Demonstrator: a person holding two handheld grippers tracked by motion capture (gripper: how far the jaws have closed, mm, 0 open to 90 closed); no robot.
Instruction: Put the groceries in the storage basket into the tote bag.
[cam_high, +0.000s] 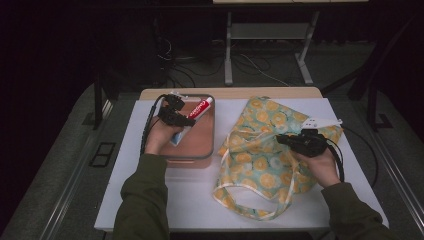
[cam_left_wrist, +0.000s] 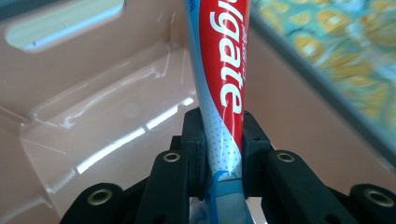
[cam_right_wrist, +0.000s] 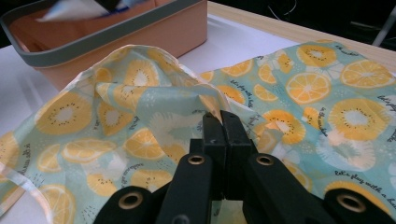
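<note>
High view showed my left tool (cam_high: 186, 120) over the pink bin (cam_high: 206, 150) at the left of the white worktop (cam_high: 190, 195), with a toothpaste tube (cam_high: 199, 108) pinched in it. The tube slanted up and away from the tool, its white cap end toward the bin's far right corner. My right tool (cam_high: 281, 139) sat on the fruit-print bag (cam_high: 260, 165), which lay crumpled on the right half of the worktop, just beside the bin.

In the left gripper view the tool (cam_left_wrist: 223, 135) had its jaws pressed on the flat lower end of the tube (cam_left_wrist: 223, 70), one on each side, and the red and white body ran up out of frame. The glossy inside of the bin (cam_left_wrist: 93, 107) was below it, and the bag (cam_left_wrist: 336, 42) lay past the bin's wall at the right.

In the right gripper view my tool (cam_right_wrist: 222, 126) had its jaws pressed together on a fold of the bag (cam_right_wrist: 140, 121), so the cloth rose in a ridge toward the jaws. The bin (cam_right_wrist: 154, 32) stood behind the bag on the worktop (cam_right_wrist: 243, 42).
</note>
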